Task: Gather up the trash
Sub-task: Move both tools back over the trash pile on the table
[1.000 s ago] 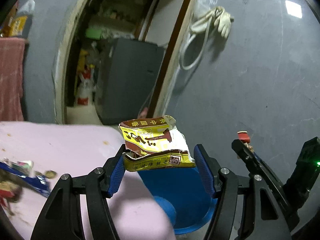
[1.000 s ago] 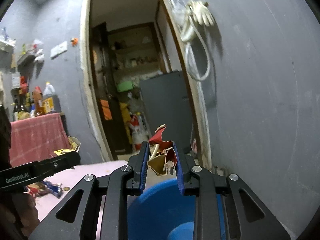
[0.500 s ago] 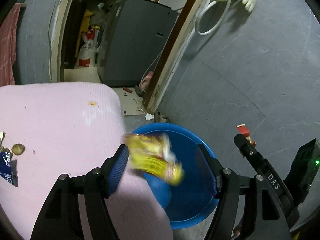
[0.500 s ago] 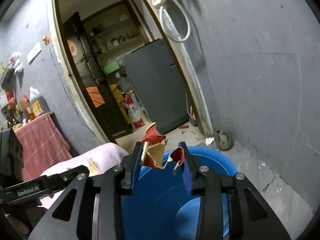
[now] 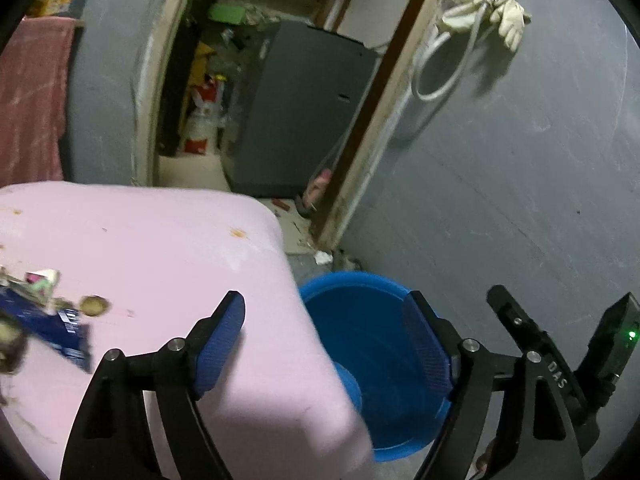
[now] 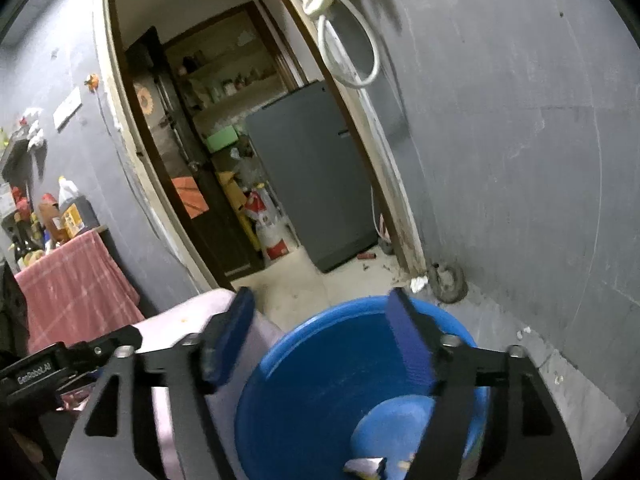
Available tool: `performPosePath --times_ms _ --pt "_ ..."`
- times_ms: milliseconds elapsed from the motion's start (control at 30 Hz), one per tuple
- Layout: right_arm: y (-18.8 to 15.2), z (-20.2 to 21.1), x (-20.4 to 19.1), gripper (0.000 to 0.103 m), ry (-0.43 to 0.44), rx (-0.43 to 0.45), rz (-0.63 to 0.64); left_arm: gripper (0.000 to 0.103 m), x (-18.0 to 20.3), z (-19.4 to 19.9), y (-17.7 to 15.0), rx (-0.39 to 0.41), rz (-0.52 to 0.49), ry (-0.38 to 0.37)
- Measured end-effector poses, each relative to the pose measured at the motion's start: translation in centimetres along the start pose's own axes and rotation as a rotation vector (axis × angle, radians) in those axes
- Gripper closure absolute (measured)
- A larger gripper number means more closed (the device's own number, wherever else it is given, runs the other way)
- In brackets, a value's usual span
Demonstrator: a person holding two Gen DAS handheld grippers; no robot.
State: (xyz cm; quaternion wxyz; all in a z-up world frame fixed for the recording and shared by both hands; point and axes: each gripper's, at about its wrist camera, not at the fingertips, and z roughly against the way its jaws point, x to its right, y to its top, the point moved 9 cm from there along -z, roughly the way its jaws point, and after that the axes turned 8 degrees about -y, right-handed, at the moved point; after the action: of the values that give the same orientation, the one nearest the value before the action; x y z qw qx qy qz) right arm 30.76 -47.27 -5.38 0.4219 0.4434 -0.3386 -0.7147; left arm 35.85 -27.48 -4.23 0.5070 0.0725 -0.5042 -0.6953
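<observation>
A blue plastic bucket (image 5: 380, 320) stands on the floor beside the pink table (image 5: 160, 248); it also shows in the right wrist view (image 6: 320, 380). My left gripper (image 5: 324, 344) is open and empty, over the table corner and the bucket's rim. My right gripper (image 6: 320, 344) is open and empty above the bucket. A scrap of trash (image 6: 366, 466) lies at the bucket's bottom. A blue wrapper (image 5: 52, 328) and small scraps (image 5: 94, 305) lie on the table at the left.
A grey wall (image 5: 520, 180) rises right behind the bucket. An open doorway (image 6: 240, 160) with a grey fridge (image 6: 316, 176) lies ahead. A red cloth (image 6: 72, 280) covers a stand at the left. The right gripper's body (image 5: 552, 368) is to the right of my left gripper.
Both grippers opened. The yellow wrapper fell out of the left one and the red wrapper out of the right one, down into the bucket. The left gripper has swung left toward the table.
</observation>
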Motion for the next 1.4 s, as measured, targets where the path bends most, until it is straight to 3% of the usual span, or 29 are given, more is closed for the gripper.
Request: performPosePath --times_ms 100,200,333,433,533,800,1233,1400 --pt "0.6 0.9 -1.3 0.021 0.017 0.048 0.024 0.023 -0.8 1.8 0.7 0.044 -0.013 0.041" --pt "1.1 2.0 -2.6 0.012 0.036 0.1 0.048 0.011 -1.5 3.9 1.5 0.101 -0.035 0.08" --pt "1.7 3.6 -4.7 0.0 0.075 0.166 0.07 0.01 -2.4 6.9 2.3 0.183 -0.047 0.112" --pt "2.0 4.6 -6.6 0.0 0.11 0.201 0.088 0.009 -3.2 9.2 2.6 0.231 -0.06 0.148" --pt "2.4 5.8 -8.9 0.0 0.145 0.243 0.12 0.002 -3.8 11.6 2.8 0.302 -0.087 0.196" --pt "2.2 8.4 -14.3 0.0 0.218 0.312 0.198 0.002 -6.2 18.4 2.7 0.436 -0.132 0.295" --pt "0.7 11.6 -22.7 0.0 0.341 0.376 0.309 0.002 -11.5 26.5 1.2 0.536 -0.131 0.431" --pt "-0.2 10.9 -25.2 0.0 0.373 0.355 0.331 0.002 -14.2 28.2 0.5 0.54 -0.11 0.479"
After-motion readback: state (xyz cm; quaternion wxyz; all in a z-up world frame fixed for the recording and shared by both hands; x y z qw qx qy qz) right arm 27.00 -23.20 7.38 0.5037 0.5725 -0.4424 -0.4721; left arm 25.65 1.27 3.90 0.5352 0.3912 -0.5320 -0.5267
